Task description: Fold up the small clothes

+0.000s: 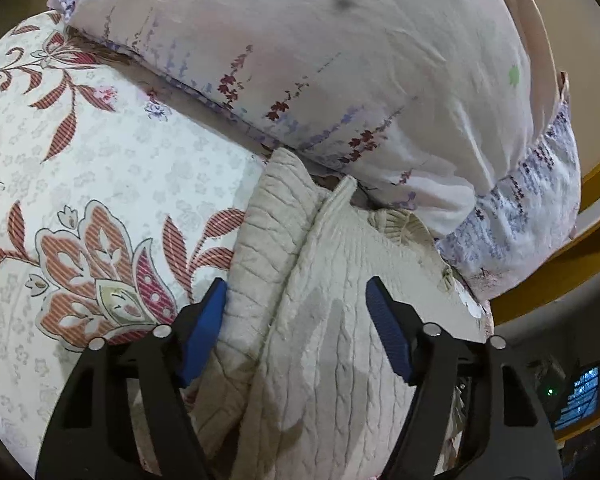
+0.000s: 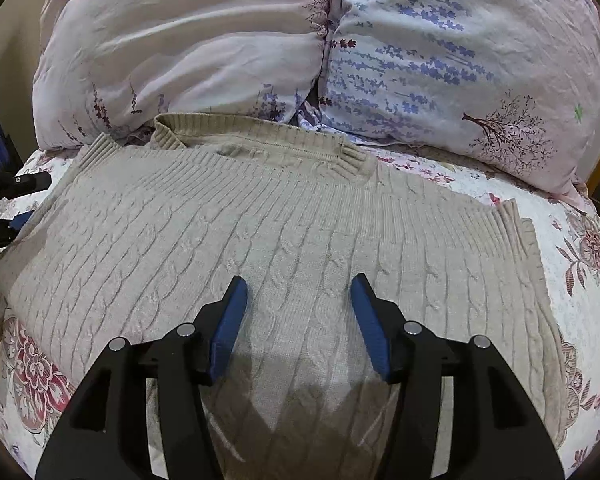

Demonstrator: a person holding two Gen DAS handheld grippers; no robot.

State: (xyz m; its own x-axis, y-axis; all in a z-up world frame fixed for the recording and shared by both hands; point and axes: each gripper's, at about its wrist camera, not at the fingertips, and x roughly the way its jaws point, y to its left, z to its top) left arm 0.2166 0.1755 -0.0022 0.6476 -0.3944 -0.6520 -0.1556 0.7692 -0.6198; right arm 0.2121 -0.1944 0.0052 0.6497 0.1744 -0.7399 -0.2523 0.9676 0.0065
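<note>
Both the left gripper (image 1: pixel 296 300) and right gripper (image 2: pixel 298 300) stand open, holding nothing, above the beige sweater (image 2: pixel 284 216) on the flowered bedsheet (image 1: pixel 112 168)

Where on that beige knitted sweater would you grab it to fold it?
Probably the ribbed edge of the sweater, at its outer corner on the right in the right wrist view. It ends there on the bedsheet, so a gripper could slide in from that side and pinch one layer, clear of the pillows.

Cream knit sweater (image 1: pixel 320 320) beside pillow (image 1: pixel 320 60)
</note>
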